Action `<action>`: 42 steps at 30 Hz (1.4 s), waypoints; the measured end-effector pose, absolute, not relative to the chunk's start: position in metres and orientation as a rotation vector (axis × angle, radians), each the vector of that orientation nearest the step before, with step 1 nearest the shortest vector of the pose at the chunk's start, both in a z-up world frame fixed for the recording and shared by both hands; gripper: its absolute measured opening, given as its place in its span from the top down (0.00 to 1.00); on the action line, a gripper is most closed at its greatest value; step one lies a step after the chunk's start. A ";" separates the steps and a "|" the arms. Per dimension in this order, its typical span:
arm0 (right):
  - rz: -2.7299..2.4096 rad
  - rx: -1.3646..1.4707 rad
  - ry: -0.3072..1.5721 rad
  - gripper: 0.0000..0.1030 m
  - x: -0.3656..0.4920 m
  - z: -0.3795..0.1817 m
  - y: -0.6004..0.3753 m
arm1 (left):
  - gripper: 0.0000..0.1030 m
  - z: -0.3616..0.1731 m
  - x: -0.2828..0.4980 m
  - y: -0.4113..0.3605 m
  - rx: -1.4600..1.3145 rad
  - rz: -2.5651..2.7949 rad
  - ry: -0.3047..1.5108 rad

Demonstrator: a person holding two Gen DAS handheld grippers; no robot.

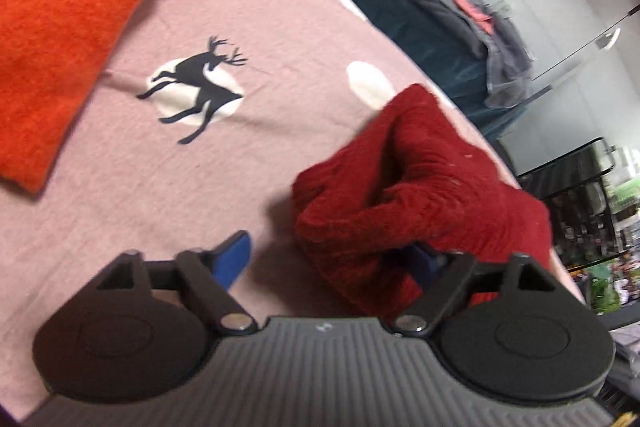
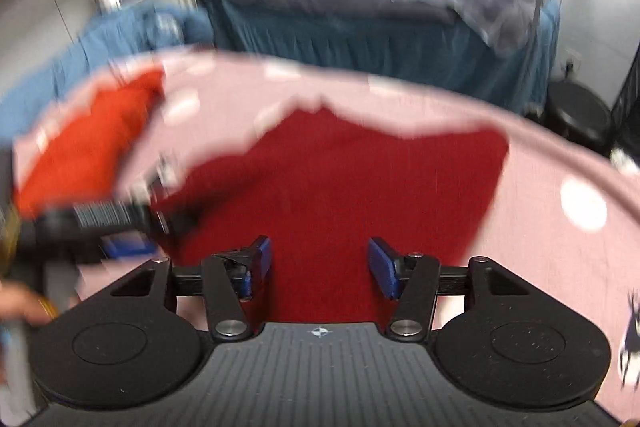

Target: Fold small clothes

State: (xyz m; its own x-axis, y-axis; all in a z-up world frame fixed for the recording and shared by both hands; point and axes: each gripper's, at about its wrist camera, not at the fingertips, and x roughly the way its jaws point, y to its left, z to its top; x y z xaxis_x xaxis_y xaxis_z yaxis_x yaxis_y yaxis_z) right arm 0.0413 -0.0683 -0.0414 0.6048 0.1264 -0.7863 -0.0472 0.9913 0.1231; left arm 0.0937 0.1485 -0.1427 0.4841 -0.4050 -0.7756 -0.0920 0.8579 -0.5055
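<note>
Bare pink sheet [image 1: 132, 187] between garments — orange garment [image 1: 80, 7] left.

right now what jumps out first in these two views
The dark red knit garment grabs the eye first, spread on the pink blanket ahead of the open right gripper; in the left wrist view it bunches over one finger of the open left gripper. Next comes the bright orange cloth at the blanket's far left. Then the black deer print on a white dot, mid-blanket.

small garment [image 2: 340, 187] on blanket [image 1: 200, 187]; folded cloth [image 1: 72, 27] left, apart.
</note>
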 end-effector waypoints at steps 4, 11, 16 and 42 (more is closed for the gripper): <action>0.109 -0.129 0.879 0.10 0.035 -0.053 -0.044 | 0.12 -0.145 0.090 0.147 -0.544 -0.163 1.089; 0.096 -0.214 0.901 0.03 0.046 -0.052 -0.039 | 0.11 -0.140 0.074 0.149 -0.592 -0.115 1.087; 0.022 -0.055 0.897 0.00 0.037 -0.034 -0.066 | 0.10 -0.130 0.053 0.156 -0.691 -0.178 1.090; -0.102 0.936 0.960 0.00 -0.003 -0.086 -0.166 | 0.00 -0.173 0.064 0.149 -0.973 -0.244 1.171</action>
